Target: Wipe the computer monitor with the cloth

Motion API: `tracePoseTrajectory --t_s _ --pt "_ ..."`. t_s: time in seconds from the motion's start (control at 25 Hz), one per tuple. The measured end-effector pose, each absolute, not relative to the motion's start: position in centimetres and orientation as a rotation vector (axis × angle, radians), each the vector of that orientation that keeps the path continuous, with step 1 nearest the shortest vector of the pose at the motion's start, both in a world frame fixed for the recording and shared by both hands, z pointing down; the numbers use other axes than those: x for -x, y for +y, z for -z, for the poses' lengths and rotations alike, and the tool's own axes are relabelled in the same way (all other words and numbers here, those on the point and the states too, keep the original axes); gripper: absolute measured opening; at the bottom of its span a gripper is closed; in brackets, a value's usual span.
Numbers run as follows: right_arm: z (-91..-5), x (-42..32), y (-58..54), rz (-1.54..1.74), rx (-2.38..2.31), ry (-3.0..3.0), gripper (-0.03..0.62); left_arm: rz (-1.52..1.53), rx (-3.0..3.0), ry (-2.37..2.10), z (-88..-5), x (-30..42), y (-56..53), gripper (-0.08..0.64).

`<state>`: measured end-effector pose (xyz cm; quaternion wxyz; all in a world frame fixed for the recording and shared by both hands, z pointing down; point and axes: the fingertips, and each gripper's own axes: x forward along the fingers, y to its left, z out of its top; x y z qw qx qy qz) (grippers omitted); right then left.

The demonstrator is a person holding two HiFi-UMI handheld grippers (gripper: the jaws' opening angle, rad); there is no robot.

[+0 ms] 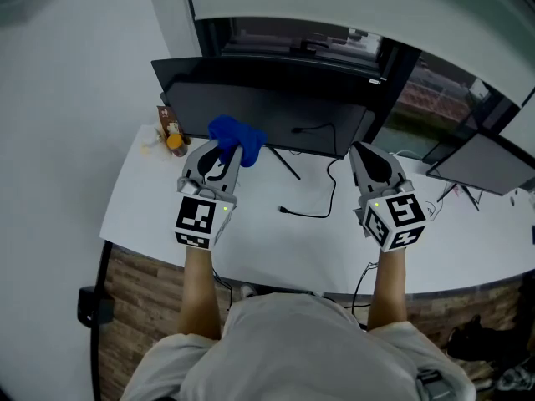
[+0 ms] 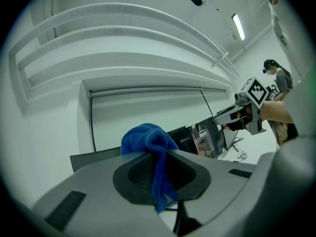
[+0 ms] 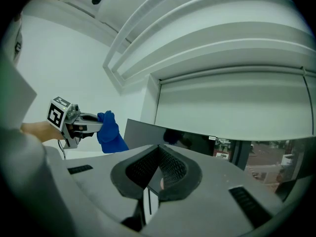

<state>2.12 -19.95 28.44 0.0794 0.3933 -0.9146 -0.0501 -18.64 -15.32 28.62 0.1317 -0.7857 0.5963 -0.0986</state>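
The main risk is the cloth [image 1: 236, 137] slipping. The left gripper [image 1: 226, 155] has its fingers pinching only a fold of it, with most of the blue bundle bulging past the tips and one tail hanging down between them. Rubbing it across the screen could drag that fold free. If the bundle shifts aside, the hard finger ends could meet the glass and scratch it. Pushing too hard is a second hazard, since the monitor [image 1: 276, 111] stands on a slim stand at the far side of the desk [image 1: 276, 253] and could rock or slide back. A loose cable [image 1: 311, 214] lies on the desk between the two grippers and could snag on a low sweep.

Both forearms reach forward from the body, with the grippers held above the desk and pointing at the monitor. The left one holds the cloth just before the screen's lower left part, though contact cannot be judged. The right gripper [image 1: 362, 152] is well apart to the right, its fingers pressed together on nothing, before the screen's right edge.
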Motion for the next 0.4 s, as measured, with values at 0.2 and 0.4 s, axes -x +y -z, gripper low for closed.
tracePoseTrajectory --t_s 0.2,0.4 --pt "-29.7 -1.8 -19.9 0.164 -1.17 -2.698 0.014 0.298 2.324 1.718 -30.0 18.0 -15.5 0.058" --pt "-30.7 -1.7 -20.3 0.17 -1.167 -2.673 0.014 0.233 2.383 1.743 -30.6 18.2 -16.2 0.058"
